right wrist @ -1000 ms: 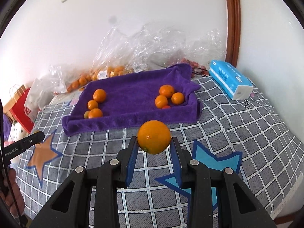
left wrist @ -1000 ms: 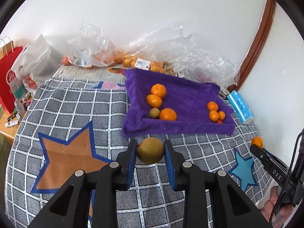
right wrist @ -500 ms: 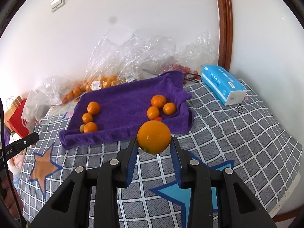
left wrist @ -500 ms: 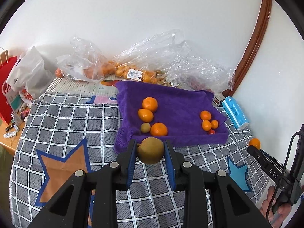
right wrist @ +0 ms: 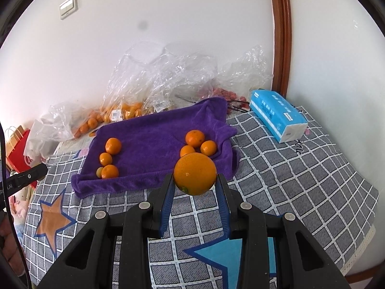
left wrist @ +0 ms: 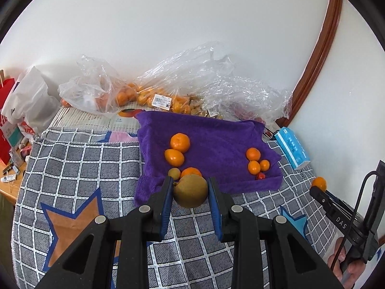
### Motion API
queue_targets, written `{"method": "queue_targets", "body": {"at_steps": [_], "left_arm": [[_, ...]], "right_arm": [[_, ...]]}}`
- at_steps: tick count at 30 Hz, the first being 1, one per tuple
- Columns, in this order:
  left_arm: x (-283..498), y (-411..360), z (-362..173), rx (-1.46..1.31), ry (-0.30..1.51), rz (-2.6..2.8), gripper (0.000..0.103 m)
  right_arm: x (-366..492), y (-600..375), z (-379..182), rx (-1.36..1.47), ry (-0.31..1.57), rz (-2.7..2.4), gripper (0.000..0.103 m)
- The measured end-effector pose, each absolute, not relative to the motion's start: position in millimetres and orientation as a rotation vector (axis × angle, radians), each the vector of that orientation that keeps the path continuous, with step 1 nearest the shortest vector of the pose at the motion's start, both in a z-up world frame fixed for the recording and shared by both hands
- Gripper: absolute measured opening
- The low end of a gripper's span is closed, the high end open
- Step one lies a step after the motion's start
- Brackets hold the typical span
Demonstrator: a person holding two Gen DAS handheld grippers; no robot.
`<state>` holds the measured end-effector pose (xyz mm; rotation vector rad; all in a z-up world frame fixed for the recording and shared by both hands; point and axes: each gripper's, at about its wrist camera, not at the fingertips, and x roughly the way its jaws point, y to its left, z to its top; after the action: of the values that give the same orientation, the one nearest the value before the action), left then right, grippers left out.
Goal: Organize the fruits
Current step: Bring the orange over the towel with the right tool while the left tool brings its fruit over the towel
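- Left gripper (left wrist: 190,191) clamped on a brownish-green kiwi (left wrist: 190,190), hovering at the purple towel's (left wrist: 216,132) near edge.
- Right gripper (right wrist: 195,185) squeezing a big orange (right wrist: 195,174), same spot.
- Round fruit, shallow grip: could slip out and roll off the checkered blanket (right wrist: 300,168).

A grey checked blanket (right wrist: 300,168) with white lines, orange stars and blue stars covers the surface. A blue tissue pack (right wrist: 276,115) lies on it near the wall corner, beside a brown wooden trim (right wrist: 280,33) that runs up the white wall (left wrist: 192,19). A light switch (right wrist: 68,6) sits high on that wall. At the far left stand a red paper bag (left wrist: 6,110) and a white plastic bag (left wrist: 31,101), near a wooden ledge strewn with small items too small to tell.
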<state>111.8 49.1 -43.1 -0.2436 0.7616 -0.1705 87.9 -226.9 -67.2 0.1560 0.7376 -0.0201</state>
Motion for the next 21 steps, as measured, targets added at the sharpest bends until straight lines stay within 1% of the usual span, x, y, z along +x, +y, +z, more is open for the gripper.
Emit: {"method": "queue_targets", "body": {"at_steps": [21], "left_arm": [[128.4, 52.4, -35.3, -0.268, 0.754, -0.177, 0.027]], "right_arm": [[108.2, -221.2, -56.3, 0.117, 0.716, -0.015, 0.034]]}}
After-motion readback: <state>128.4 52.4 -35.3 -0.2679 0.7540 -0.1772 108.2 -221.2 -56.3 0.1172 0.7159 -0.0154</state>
